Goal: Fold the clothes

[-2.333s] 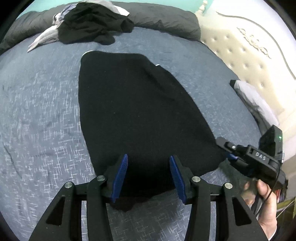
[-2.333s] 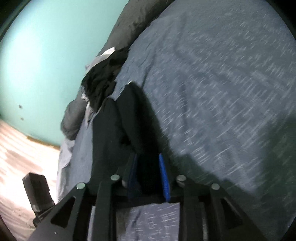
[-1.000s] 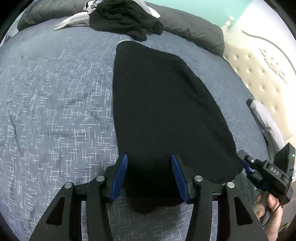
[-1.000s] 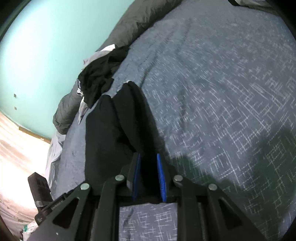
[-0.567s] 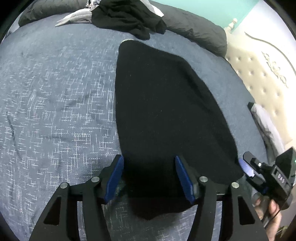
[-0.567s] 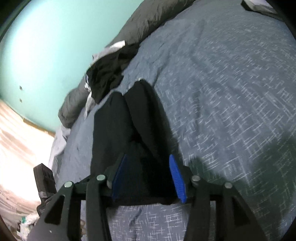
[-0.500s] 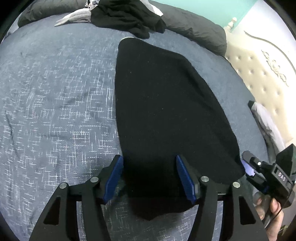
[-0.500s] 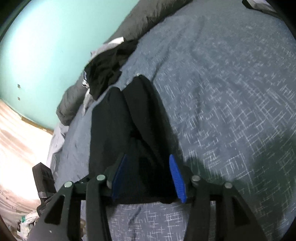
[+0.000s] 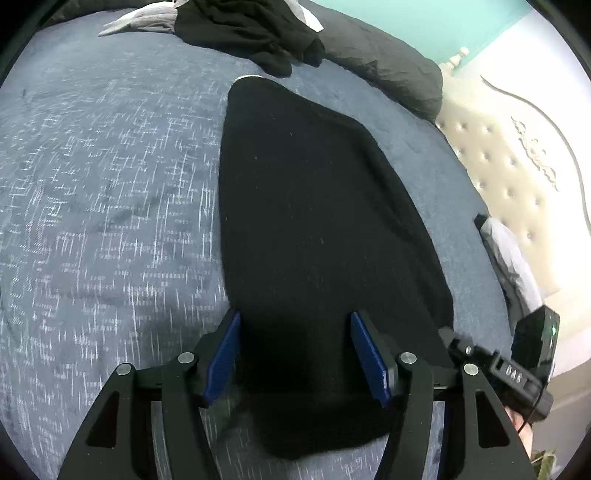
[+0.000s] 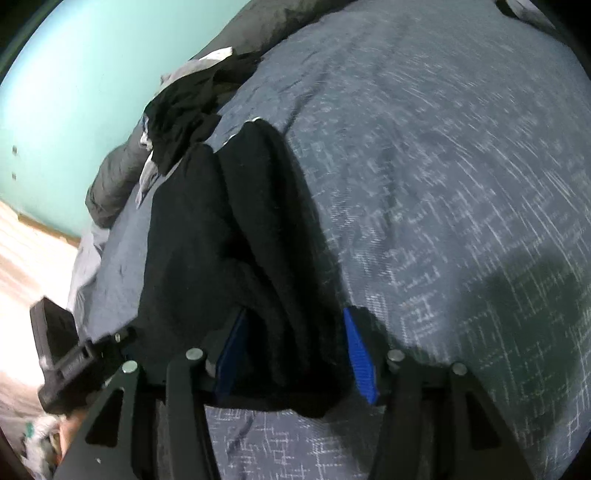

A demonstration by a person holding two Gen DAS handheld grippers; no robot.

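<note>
A black garment (image 9: pixel 314 206) lies folded lengthwise on the blue-grey bedcover (image 9: pixel 92 184), narrow end away from me. My left gripper (image 9: pixel 295 354) stands open over its near end, with the cloth lying flat between the blue pads and touching neither. In the right wrist view the same garment (image 10: pixel 221 240) shows a raised fold down its middle. My right gripper (image 10: pixel 293 354) straddles the near edge of that fold; its jaws are opening and the pads stand clear of the cloth. Each gripper shows at the edge of the other's view: the right gripper (image 9: pixel 491 365), the left gripper (image 10: pixel 74 362).
A heap of dark and grey clothes (image 9: pixel 251 26) lies at the far end of the bed against a grey pillow (image 9: pixel 384 66). A cream tufted headboard (image 9: pixel 517 166) stands to the right. A teal wall (image 10: pixel 74 92) and pale floor (image 10: pixel 22 258) lie beyond the bed's edge.
The right gripper's jaws have parted and let go of the garment's fold, which now lies loose between them. The left jaws have widened a little. Both grippers shifted slightly over the cloth.
</note>
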